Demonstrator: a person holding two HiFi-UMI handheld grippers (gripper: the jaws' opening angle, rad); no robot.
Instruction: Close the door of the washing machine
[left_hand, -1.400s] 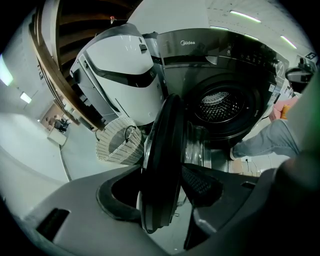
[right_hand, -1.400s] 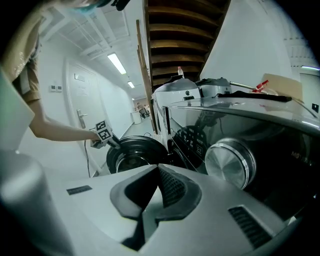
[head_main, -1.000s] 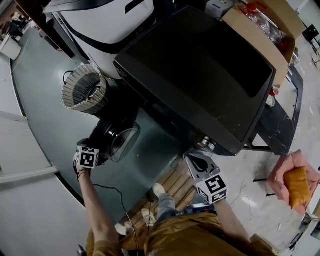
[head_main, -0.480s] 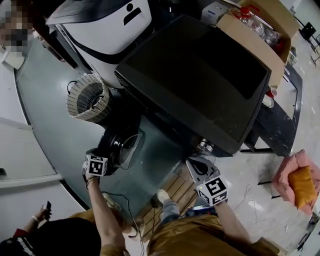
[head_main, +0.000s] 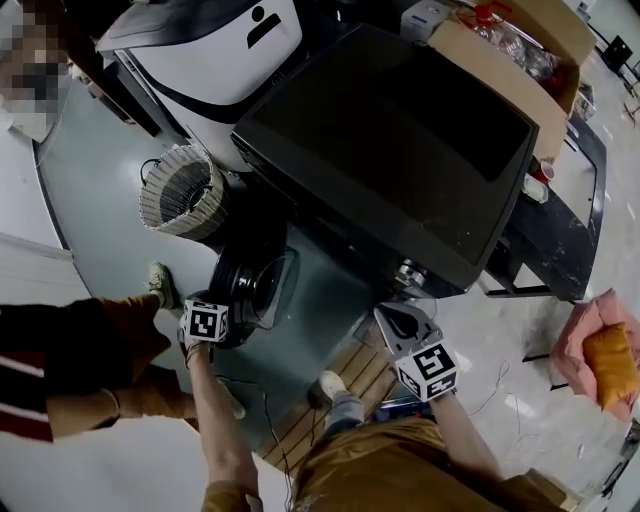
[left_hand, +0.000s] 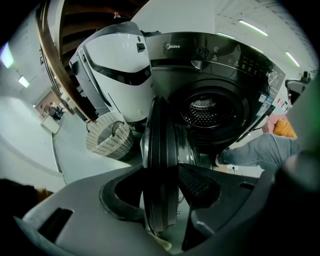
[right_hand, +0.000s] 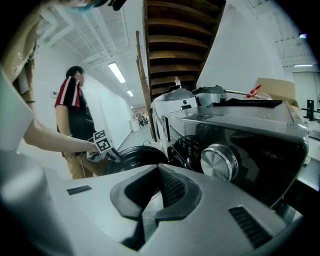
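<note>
The left gripper (left_hand: 161, 169) points steeply down and straddles the outer rim of the washing machine's door (left_hand: 160, 132). Its jaws stand roughly half open and have just been closing, with the thick dark rim filling the gap between them. The right pad's ribbed tip (left_hand: 192, 181) lies against one face of the rim and the left jaw sits against the other, so the grip looks closed on the door's edge.

The right gripper (right_hand: 159, 170) hangs in front of the machine's control panel, near the silver knob (right_hand: 219, 161). Its jaws are brought together with nothing between them, and it touches nothing.

The door is round and black with a clear bowl in the middle. It stands partly open, swung out from the front of the washing machine (head_main: 400, 140), and the left gripper view sees it edge-on. Beside it the drum opening (left_hand: 206, 111) is uncovered, showing the perforated metal drum inside.

A woven basket (head_main: 182, 190) stands on the floor just left of the door, and a bystander (head_main: 80, 350) is near the left gripper
</note>
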